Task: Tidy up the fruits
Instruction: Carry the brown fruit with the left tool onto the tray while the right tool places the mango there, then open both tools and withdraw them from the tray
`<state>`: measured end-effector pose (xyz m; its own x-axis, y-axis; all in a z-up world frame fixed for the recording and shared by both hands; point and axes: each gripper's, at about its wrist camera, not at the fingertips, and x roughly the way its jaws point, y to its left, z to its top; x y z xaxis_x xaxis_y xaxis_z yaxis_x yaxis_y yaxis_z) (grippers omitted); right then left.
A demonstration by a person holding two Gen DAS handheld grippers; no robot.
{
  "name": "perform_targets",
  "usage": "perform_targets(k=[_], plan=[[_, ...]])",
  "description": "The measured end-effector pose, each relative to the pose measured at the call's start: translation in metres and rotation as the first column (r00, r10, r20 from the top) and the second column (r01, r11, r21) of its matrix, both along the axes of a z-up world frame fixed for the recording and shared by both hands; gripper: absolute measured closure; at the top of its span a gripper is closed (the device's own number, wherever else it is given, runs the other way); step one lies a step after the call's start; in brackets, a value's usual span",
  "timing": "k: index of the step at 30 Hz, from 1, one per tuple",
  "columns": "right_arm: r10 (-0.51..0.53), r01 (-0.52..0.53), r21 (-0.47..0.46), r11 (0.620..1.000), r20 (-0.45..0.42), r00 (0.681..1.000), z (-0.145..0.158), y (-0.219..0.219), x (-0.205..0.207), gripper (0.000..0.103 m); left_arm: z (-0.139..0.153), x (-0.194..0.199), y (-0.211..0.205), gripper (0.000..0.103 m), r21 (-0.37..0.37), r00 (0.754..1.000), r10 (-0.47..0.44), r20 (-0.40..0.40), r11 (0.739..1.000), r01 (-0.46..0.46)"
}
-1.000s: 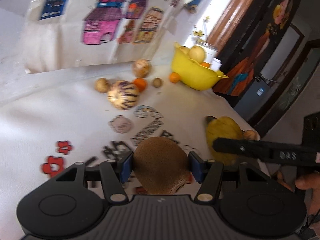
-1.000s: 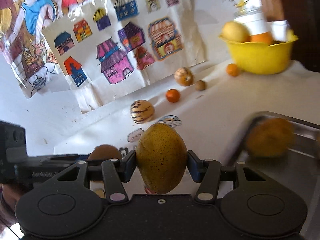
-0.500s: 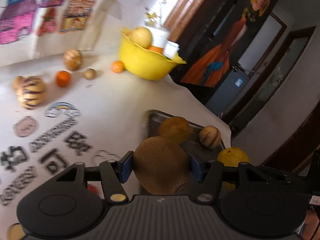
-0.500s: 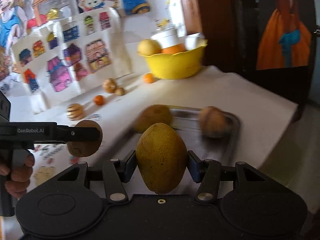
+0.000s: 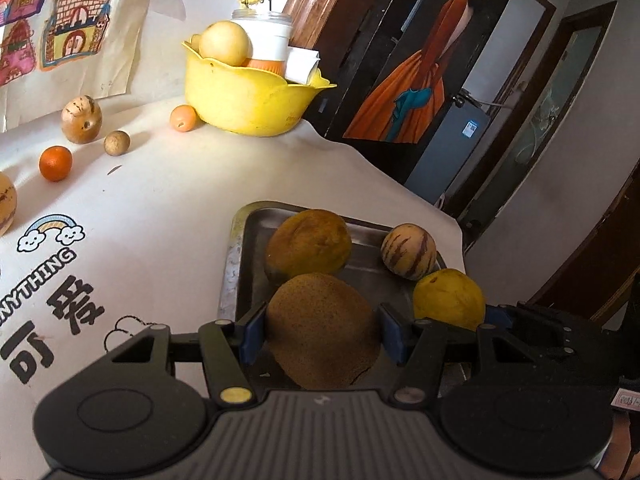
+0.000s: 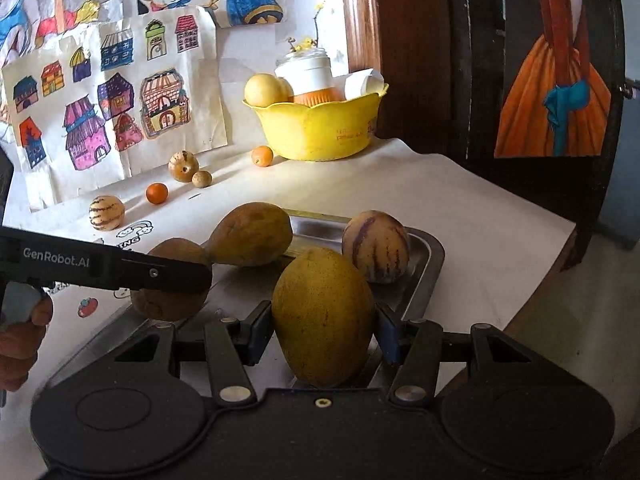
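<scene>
Table (image 6: 460, 200): white cloth with printed cartoons and lettering; drawings of houses on the wall behind.
Bowl (image 5: 248, 100): yellow, far end of the table, holding a pale round fruit and white containers.
Tray (image 5: 236, 264): metal, near corner of the table, close to the cloth's edge. Already in it: one large brownish-yellow fruit (image 5: 308, 242) and one striped melon (image 5: 408, 252).
Left gripper (image 5: 322, 334): closed on a rough brown fruit (image 5: 320, 328), both pads pressed to its sides; held over the near-left part of the tray.
Right gripper (image 6: 324, 334): clamped on a yellow mango (image 6: 324, 316), held over the near-right part of the tray, just beside the striped melon.
Loose fruit, far side: second striped melon (image 6: 106, 212), speckled tan fruit (image 6: 183, 166), two small oranges (image 6: 157, 193) and (image 6: 262, 156), small brown ball (image 6: 202, 179); all well apart from the tray.
Step, as judged: both fruits about to be set down in the tray; roughly half the sorting left.
Risk 1: round fruit let go from above could roll and knock the striped melon toward the low rim and the table edge.
Risk 2: the grippers sit close together; lowering both at once could make them bump.
Risk 3: the tray is filling, so a fruit set on top of another may slide off.
</scene>
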<state>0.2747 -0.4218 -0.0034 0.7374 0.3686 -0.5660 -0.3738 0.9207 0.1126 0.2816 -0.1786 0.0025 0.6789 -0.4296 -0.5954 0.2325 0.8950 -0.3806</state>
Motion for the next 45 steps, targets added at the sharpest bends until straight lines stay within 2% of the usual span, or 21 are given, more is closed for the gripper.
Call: perform_targets(k=[15,21,27,30,34,38,45], plan=[[0.01,-0.009,-0.031,0.999,0.032,0.999,-0.002,0.004,-0.003,0.047,-0.009,0.006,0.001,0.04,0.006,0.999,0.016,-0.048,1.0,-0.015],[0.003,0.0,-0.052,0.999,0.052,0.999,0.001,0.004,-0.008,0.046,-0.007,0.009,0.01,0.036,-0.047,0.996,0.028,-0.088,0.998,-0.033],[-0.023,0.028,-0.061,0.998,0.084,0.996,0.012,0.003,-0.022,0.037,0.007,-0.003,0.016,0.023,-0.069,0.997,0.047,-0.058,0.996,-0.051],[-0.034,0.041,-0.064,0.997,0.11,0.993,0.02,0.002,-0.033,0.027,0.018,-0.014,0.019,0.017,-0.065,0.999,0.05,-0.023,0.997,-0.051],[-0.041,0.051,-0.066,0.997,0.155,0.987,0.033,0.004,-0.054,0.014,0.029,-0.034,0.026,0.001,-0.054,0.997,0.077,0.024,0.996,-0.075],[-0.033,0.047,-0.072,0.996,0.186,0.982,0.046,0.009,-0.078,0.003,0.037,-0.056,0.033,0.001,-0.019,0.993,0.095,0.063,0.995,-0.094],[0.009,0.015,-0.116,0.993,0.198,0.98,0.058,0.029,-0.125,0.001,0.04,-0.099,0.044,0.0,0.046,0.99,0.089,0.114,0.994,-0.095]])
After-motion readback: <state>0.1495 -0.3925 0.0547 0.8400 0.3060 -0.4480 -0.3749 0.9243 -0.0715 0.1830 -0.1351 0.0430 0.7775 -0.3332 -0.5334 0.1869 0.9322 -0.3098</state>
